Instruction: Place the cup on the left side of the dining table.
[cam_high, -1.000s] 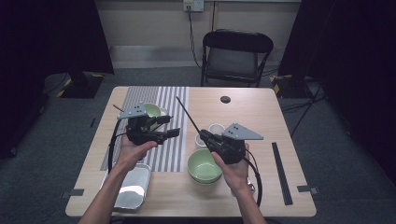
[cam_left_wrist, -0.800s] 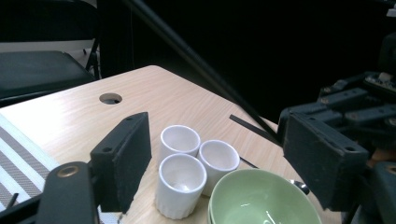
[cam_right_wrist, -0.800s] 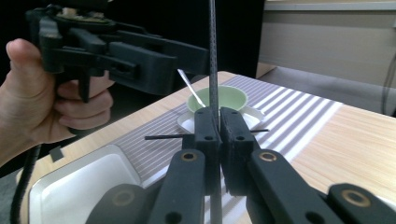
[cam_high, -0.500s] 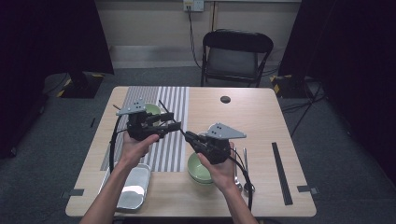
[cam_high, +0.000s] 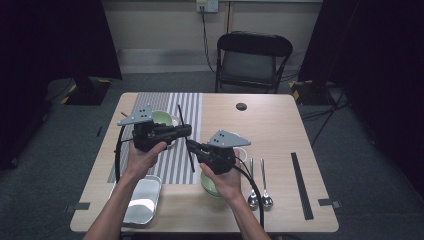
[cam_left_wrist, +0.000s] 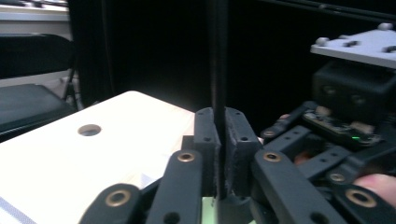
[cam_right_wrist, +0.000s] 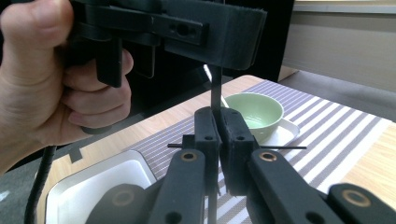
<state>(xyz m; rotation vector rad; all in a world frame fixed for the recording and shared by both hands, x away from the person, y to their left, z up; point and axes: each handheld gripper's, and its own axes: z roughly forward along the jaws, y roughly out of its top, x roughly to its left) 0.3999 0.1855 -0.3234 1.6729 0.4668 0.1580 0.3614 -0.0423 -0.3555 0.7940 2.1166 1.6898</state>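
The left tool (cam_high: 184, 132) has just closed its jaws on a thin black stick (cam_high: 186, 145), the pads pinching it on both sides. The right tool (cam_high: 192, 146) is clamped tight on the same stick lower down. The stick is held in the air between both tools, above the striped mat (cam_high: 170, 165) on the worktop (cam_high: 280, 135). Behind the left tool a green bowl (cam_high: 162, 118) rests on a white plate. A second green bowl (cam_high: 209, 186) lies under the right hand. A metal tray (cam_high: 142, 200) sits near the front edge, and two spoons (cam_high: 257, 182) lie to the right.
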